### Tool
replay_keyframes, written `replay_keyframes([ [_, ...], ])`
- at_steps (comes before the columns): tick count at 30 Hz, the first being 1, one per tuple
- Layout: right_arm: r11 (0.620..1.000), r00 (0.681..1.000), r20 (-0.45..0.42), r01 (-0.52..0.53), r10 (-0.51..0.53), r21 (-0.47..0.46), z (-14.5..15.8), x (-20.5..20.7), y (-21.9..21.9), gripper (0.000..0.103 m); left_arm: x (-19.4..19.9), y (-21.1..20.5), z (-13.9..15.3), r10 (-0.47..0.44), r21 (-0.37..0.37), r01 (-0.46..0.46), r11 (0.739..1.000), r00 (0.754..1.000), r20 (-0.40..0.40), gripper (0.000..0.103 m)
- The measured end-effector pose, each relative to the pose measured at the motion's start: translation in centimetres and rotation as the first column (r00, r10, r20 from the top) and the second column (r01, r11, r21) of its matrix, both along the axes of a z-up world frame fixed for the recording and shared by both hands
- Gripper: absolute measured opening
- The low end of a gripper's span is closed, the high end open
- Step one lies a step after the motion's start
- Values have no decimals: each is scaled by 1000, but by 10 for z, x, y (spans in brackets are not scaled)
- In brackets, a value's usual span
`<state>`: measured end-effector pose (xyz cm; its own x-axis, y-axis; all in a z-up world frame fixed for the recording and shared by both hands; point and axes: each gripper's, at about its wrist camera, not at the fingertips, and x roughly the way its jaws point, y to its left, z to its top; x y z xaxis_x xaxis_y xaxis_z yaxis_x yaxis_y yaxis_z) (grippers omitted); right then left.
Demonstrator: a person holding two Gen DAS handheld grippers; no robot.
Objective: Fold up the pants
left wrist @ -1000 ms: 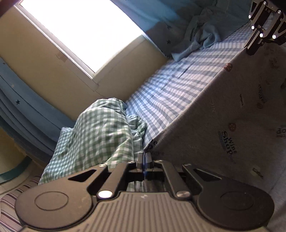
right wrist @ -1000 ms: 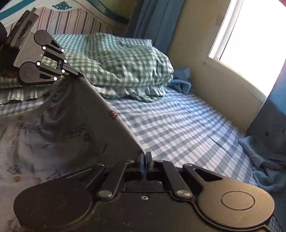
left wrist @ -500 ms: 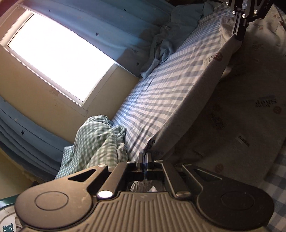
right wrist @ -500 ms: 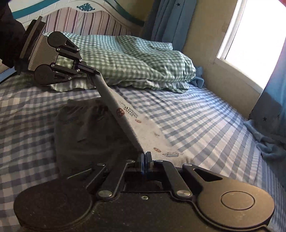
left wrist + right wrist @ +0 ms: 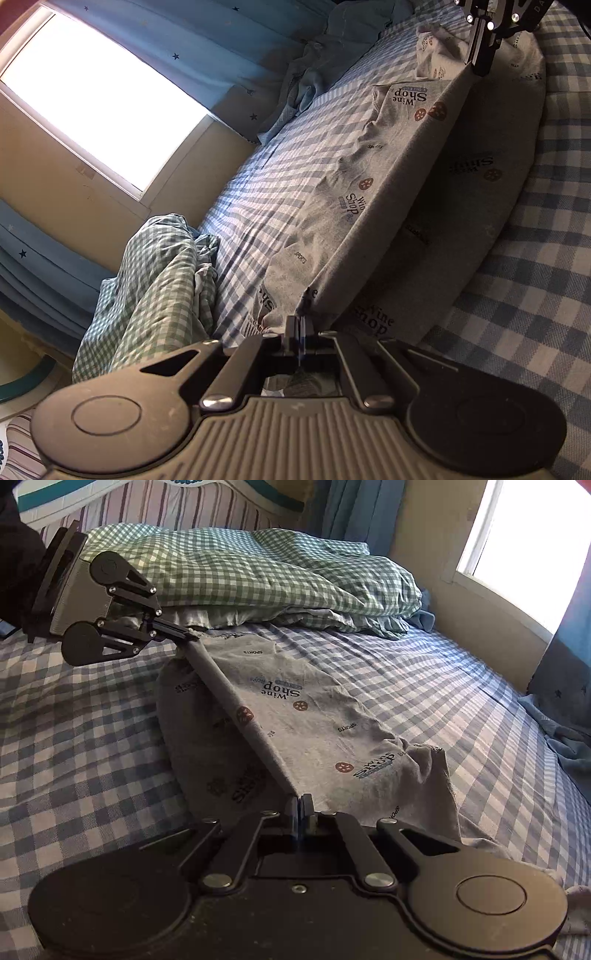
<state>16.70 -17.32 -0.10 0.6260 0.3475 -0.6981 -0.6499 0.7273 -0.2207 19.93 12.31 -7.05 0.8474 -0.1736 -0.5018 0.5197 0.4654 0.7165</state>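
On the blue checked bed sheet (image 5: 92, 738), the grey printed pants (image 5: 314, 731) lie partly folded, and you hold one long edge up tight, with your left gripper (image 5: 192, 635) pinched shut on the end near the green checked pillow (image 5: 258, 576) and your right gripper (image 5: 300, 805) pinched shut on the near end. Bring both ends down together and level, so the top half lands flat on the bottom half. Your right camera shows the striped headboard (image 5: 166, 506), and your left camera shows the bunched blue curtain (image 5: 314, 66).
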Motion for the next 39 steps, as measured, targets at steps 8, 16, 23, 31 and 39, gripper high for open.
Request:
replay_keyframes([
  [8,999,999,-44,6,-8,-39,-21,-11,8,0,-6,-1,-20,-26,47,27,999,999,-21,0],
  [16,999,996,-91,2,-5,-42,-28,-23,6,0,-6,4,-24,-19,25,22,999,991,-135,0],
  [23,999,993,-105,49,-48,7,-38,-35,0,10,-14,7,-15,59,-31,-68,997,975,-215,31],
  [31,940,940,-125,329,-317,91,-16,-50,-74,95,-28,-24,30,252,-211,-315,925,927,-276,102],
  [39,708,740,-203,672,-641,217,-8,-48,-207,102,-7,-156,59,137,-418,-251,873,949,-286,102],
])
